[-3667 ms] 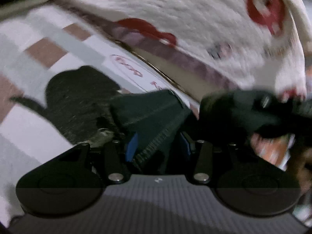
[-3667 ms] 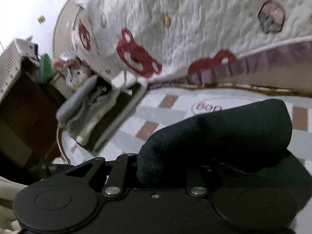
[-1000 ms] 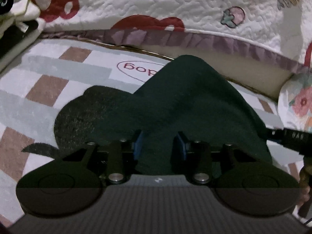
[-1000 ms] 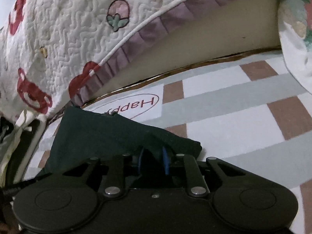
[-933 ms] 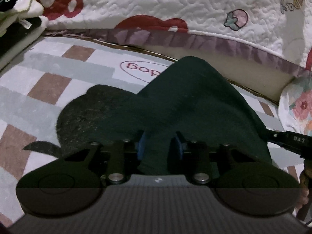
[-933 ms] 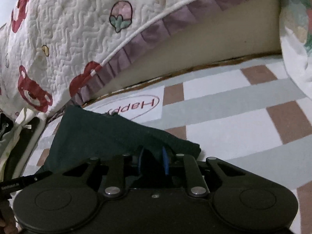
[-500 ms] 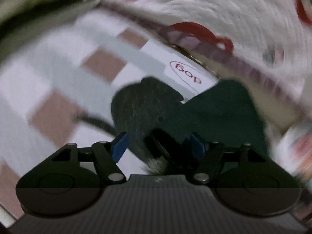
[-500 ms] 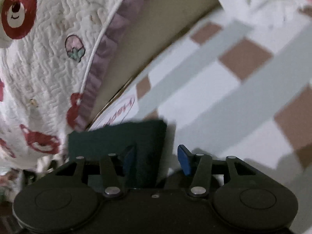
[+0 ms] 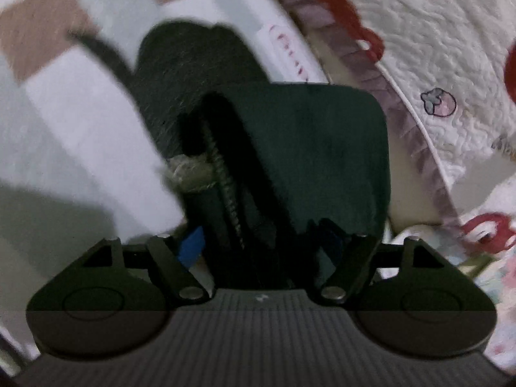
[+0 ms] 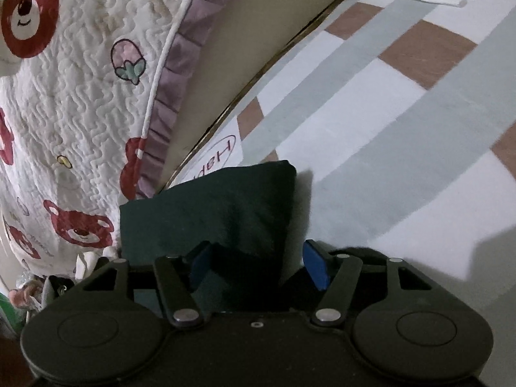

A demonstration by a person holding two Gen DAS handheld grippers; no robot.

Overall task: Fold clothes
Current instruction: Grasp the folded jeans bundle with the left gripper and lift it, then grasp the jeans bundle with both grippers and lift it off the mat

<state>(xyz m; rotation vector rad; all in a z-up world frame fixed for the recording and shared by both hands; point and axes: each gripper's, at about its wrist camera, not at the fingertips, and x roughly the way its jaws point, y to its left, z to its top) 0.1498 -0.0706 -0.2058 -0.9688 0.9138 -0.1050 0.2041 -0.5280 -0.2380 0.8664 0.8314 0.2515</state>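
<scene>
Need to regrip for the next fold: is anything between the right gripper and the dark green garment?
Nothing visible. The dark green garment lies on the checked mat, its near edge already between the right gripper pads while the jaws are opening.

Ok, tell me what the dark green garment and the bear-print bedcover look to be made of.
Dark green garment: soft, matte knit or fleece by its look; it folds thickly with no shine, and a ribbed hem shows in the left view. Bear-print bedcover: quilted cotton-like fabric, puckered by wavy stitching, edged with a purple ruffle.
</scene>
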